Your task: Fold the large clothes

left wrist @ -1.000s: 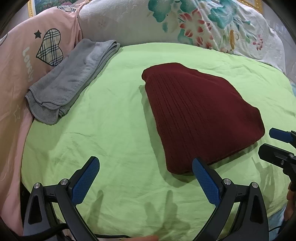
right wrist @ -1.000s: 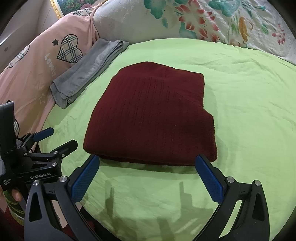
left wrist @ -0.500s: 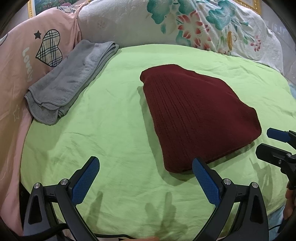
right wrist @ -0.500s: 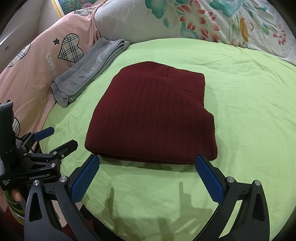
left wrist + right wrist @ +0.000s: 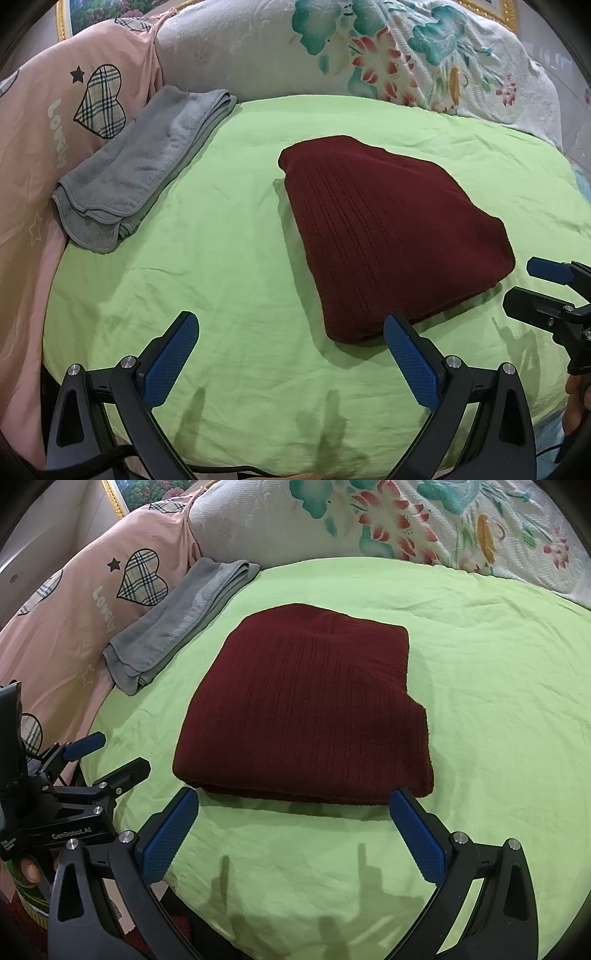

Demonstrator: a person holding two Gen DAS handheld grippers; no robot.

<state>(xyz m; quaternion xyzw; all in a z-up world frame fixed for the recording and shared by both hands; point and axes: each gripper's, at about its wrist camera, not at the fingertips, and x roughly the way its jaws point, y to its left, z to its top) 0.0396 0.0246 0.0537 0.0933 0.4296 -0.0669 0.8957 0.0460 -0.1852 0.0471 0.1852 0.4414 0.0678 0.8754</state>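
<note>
Green sheet (image 5: pixel 498 664) under folded maroon sweater (image 5: pixel 314 709)

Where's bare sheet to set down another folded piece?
Widest bare patch: right of the maroon sweater, out to the floral pillow. Narrower strip between sweater and grey towel. Near edge crowded by the open left gripper and right gripper.

One folded maroon sweater (image 5: pixel 391 236), one folded grey towel (image 5: pixel 144 166), one green sheet (image 5: pixel 221 280), two pillows (image 5: pixel 55 122) (image 5: pixel 369 55).
</note>
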